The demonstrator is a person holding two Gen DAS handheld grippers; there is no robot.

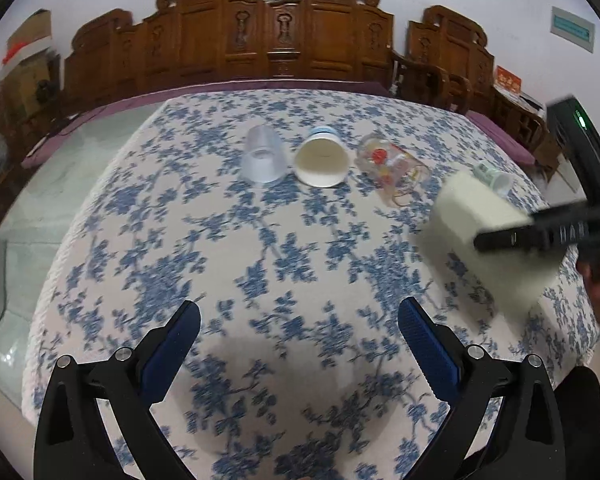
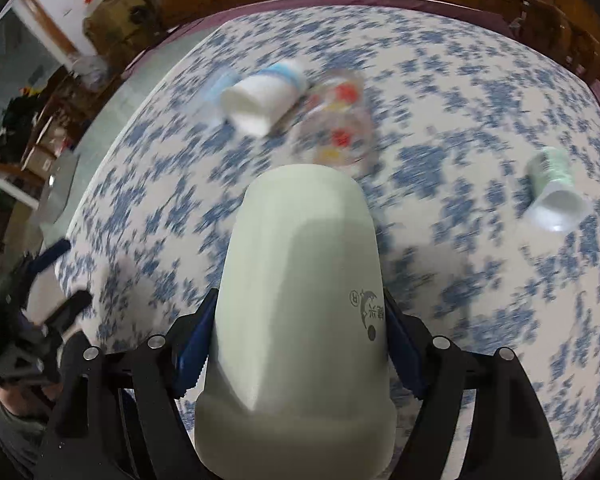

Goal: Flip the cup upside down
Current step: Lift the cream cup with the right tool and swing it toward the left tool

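Blue-flowered cloth [image 1: 300, 240] covers the whole table under the left gripper [image 1: 300, 320], whose jaws hang spread wide with nothing between them, low over the near part of the table. Across from it lie three cups on their sides in a row: a clear plastic cup [image 1: 262, 156], a white paper cup [image 1: 321, 160] with its mouth turned this way, and a glass mug [image 1: 392, 170] with red and yellow marks. Off to the right, the pale cup [image 1: 484, 236] is up in the air, held by the right gripper, and a small green cup [image 1: 494, 178] lies on the cloth behind it. From the right wrist, the right gripper [image 2: 298, 340] pinches that pale cup [image 2: 300, 300] across its body, one blue pad on each side, with the narrower end pointing away; the picture is smeared with motion, so I can't say for sure which end is the mouth. The small green cup [image 2: 554, 188] lies well off to the right. To do the turn well, I'd keep the squeeze firm, roll the wrist smoothly until the mouth faces down, and lower it flat onto bare cloth clear of the other cups before letting go.
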